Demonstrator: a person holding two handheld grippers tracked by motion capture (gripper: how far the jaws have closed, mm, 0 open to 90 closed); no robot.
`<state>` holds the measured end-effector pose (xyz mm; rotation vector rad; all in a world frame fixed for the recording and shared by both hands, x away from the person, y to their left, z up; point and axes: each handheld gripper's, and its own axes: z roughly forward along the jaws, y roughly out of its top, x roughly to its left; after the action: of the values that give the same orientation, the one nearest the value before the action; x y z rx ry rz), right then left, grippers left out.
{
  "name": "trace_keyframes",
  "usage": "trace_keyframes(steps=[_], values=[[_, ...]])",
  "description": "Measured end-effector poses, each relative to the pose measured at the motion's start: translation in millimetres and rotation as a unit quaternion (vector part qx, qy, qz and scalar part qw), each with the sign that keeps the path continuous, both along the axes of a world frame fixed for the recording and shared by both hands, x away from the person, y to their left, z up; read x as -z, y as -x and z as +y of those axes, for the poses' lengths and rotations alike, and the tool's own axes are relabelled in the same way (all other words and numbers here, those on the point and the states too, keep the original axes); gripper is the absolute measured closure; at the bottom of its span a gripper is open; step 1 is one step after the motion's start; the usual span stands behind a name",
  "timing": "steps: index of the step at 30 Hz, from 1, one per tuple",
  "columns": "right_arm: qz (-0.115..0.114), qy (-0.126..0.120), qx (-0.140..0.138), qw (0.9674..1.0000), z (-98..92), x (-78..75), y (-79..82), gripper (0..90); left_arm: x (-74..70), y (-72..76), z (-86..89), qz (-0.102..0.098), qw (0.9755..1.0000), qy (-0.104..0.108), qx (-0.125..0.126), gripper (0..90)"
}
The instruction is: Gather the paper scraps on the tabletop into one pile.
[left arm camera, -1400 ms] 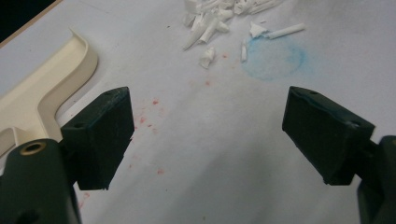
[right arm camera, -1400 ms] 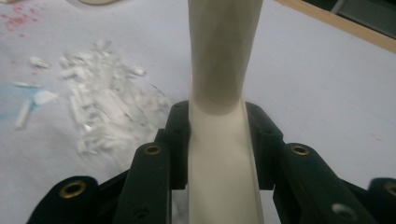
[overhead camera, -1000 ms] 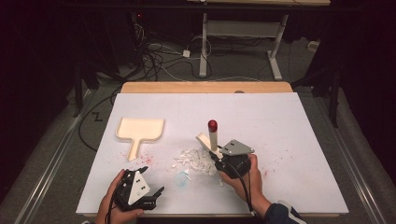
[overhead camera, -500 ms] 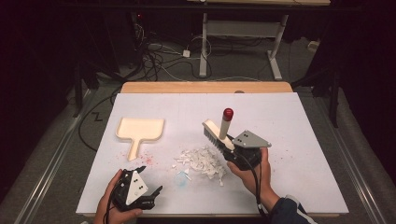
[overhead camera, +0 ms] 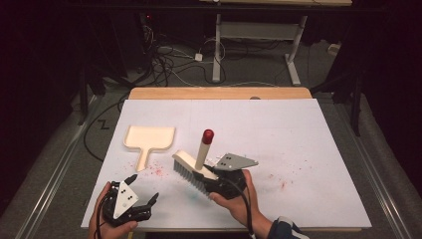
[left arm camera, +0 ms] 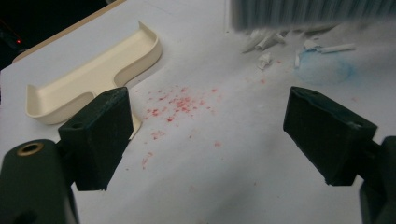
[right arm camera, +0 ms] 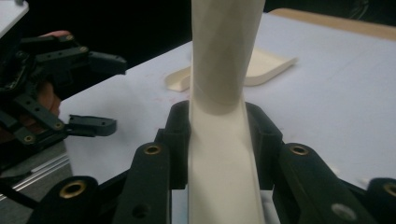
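A cream brush [overhead camera: 191, 168] with grey bristles and a red-tipped handle is held at the near middle of the table, tilted, with my right gripper [overhead camera: 211, 179] shut on its block. In the right gripper view the black jaws [right arm camera: 218, 126] clamp the cream brush [right arm camera: 219, 70] on both sides. A cream dustpan [overhead camera: 149, 137] lies flat to the far left. My left gripper [overhead camera: 144, 188] rests open near the front left edge with nothing in it. In the left gripper view, between the open gripper's [left arm camera: 215, 135] pads, lie the dustpan [left arm camera: 93, 79], the bristles [left arm camera: 308, 14] and white scraps [left arm camera: 266, 44] under them.
White sheet [overhead camera: 298, 149] covers the table, with a wooden strip [overhead camera: 219, 93] along the far edge. Red specks [overhead camera: 157, 169] lie near the dustpan handle, more red specks [overhead camera: 278, 181] lie at the right. A faint blue stain [left arm camera: 322, 70] sits beside the scraps. Cables and desk legs lie beyond.
The right gripper lifted the brush to the right, then swung it back left and down over the scrap pile, which the brush head now covers. The left gripper has shifted slightly.
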<state>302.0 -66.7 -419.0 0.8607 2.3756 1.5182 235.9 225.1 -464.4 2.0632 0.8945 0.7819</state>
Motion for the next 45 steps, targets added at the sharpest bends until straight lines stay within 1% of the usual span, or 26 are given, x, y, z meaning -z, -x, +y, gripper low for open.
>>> trace_keyframes(steps=[1, 2, 4, 5, 6, 7, 9, 10, 12, 15, 17, 18, 19, 20, 21, 26, 28, 29, 31, 32, 33, 34, 37, 40, 42, 45], values=[[0.004, -0.001, -0.002, 1.0000, 5.3, 3.9, 0.5, 67.8, 0.4, 0.0, -0.5, 0.001, 1.0000, -0.001, 0.002, 15.0], [0.009, 0.003, -0.005, 0.9999, 9.6, 8.0, 0.3, 67.8, 0.8, 0.1, -0.9, 0.003, 1.0000, -0.002, 0.004, 15.0], [0.017, 0.020, 0.000, 0.9997, 16.1, 16.5, -0.9, 67.8, 1.4, 0.5, -2.0, 0.004, 0.9999, -0.006, 0.008, 15.1], [0.019, 0.027, 0.000, 0.9995, 17.2, 20.5, -2.6, 67.8, 1.7, 0.7, -2.5, 0.004, 0.9999, -0.005, 0.010, 15.1], [0.017, 0.032, 0.007, 0.9993, 17.3, 23.4, -3.5, 67.8, 1.6, 0.8, -2.7, 0.005, 0.9999, -0.006, 0.011, 15.1], [0.010, 0.038, 0.015, 0.9991, 16.0, 23.8, -4.5, 67.8, 1.6, 0.7, -3.1, 0.004, 0.9999, -0.006, 0.012, 15.1], [0.002, 0.053, 0.028, 0.9982, 9.9, 22.2, -7.5, 67.8, 1.7, 0.6, -4.4, 0.006, 0.9998, -0.009, 0.015, 15.1], [0.003, 0.056, 0.036, 0.9978, 5.5, 21.5, -8.7, 67.7, 2.3, 0.6, -5.8, 0.006, 0.9998, -0.007, 0.016, 15.0], [-0.001, 0.069, 0.046, 0.9965, -4.9, 18.8, -10.9, 67.8, 2.9, 0.6, -8.2, 0.007, 0.9997, -0.012, 0.020, 15.0], [-0.016, 0.089, 0.063, 0.9939, -21.8, 14.3, -12.2, 67.8, 3.4, 0.1, -11.6, 0.005, 0.9994, -0.019, 0.029, 15.0], [-0.010, 0.086, 0.074, 0.9935, -34.3, 13.4, -13.2, 67.8, 3.5, -0.2, -14.0, 0.006, 0.9992, -0.023, 0.033, 15.1], [-0.009, 0.085, 0.076, 0.9934, -40.3, 13.0, -13.7, 67.8, 3.8, -0.5, -15.6, 0.006, 0.9991, -0.024, 0.034, 15.0], [-0.006, 0.079, 0.078, 0.9938, -45.5, 12.4, -13.5, 67.7, 3.9, -0.8, -17.1, 0.007, 0.9990, -0.027, 0.035, 15.0], [-0.004, 0.073, 0.077, 0.9943, -49.7, 11.6, -13.2, 67.8, 4.3, -0.9, -18.9, 0.012, 0.9990, -0.024, 0.035, 15.0], [-0.001, 0.072, 0.074, 0.9946, -52.5, 9.8, -12.3, 67.8, 4.3, -1.2, -20.3, 0.012, 0.9989, -0.027, 0.037, 15.0], [-0.020, 0.065, 0.047, 0.9966, -63.6, -1.9, -6.1, 67.7, 5.8, -1.1, -25.9, 0.014, 0.9982, -0.032, 0.047, 15.0], [-0.031, 0.071, 0.036, 0.9963, -68.9, -7.9, -3.9, 67.7, 6.9, -0.9, -27.1, 0.017, 0.9978, -0.039, 0.051, 15.0], [-0.032, 0.071, 0.031, 0.9965, -72.5, -10.9, -3.2, 67.7, 7.1, -0.8, -27.1, 0.017, 0.9977, -0.040, 0.052, 15.0], [-0.034, 0.071, 0.011, 0.9968, -81.2, -17.0, -3.1, 67.8, 6.9, -0.4, -26.4, 0.016, 0.9979, -0.038, 0.051, 15.0], [-0.035, 0.074, 0.008, 0.9966, -85.7, -20.1, -2.2, 67.8, 6.8, -0.2, -25.9, 0.016, 0.9979, -0.037, 0.050, 15.0], [-0.040, 0.076, 0.005, 0.9963, -90.8, -23.1, -0.9, 67.7, 7.0, 0.0, -25.6, 0.015, 0.9979, -0.036, 0.050, 15.1], [-0.046, 0.076, 0.000, 0.9960, -96.0, -25.7, -0.1, 67.7, 7.2, 0.1, -25.5, 0.015, 0.9979, -0.038, 0.050, 15.0], [-0.054, 0.080, -0.009, 0.9953, -112.5, -31.0, 3.3, 67.7, 7.5, 0.0, -25.4, 0.015, 0.9978, -0.042, 0.050, 15.0], [-0.058, 0.091, -0.015, 0.9940, -128.5, -31.6, 8.7, 67.8, 8.1, -0.5, -25.4, 0.016, 0.9977, -0.044, 0.049, 15.0], [-0.057, 0.098, -0.024, 0.9933, -139.3, -30.3, 12.3, 67.7, 8.4, -0.8, -25.5, 0.017, 0.9976, -0.046, 0.049, 15.0], [-0.059, 0.112, -0.039, 0.9912, -155.3, -29.0, 18.0, 67.7, 8.4, -0.6, -26.3, 0.018, 0.9974, -0.049, 0.050, 15.0]])
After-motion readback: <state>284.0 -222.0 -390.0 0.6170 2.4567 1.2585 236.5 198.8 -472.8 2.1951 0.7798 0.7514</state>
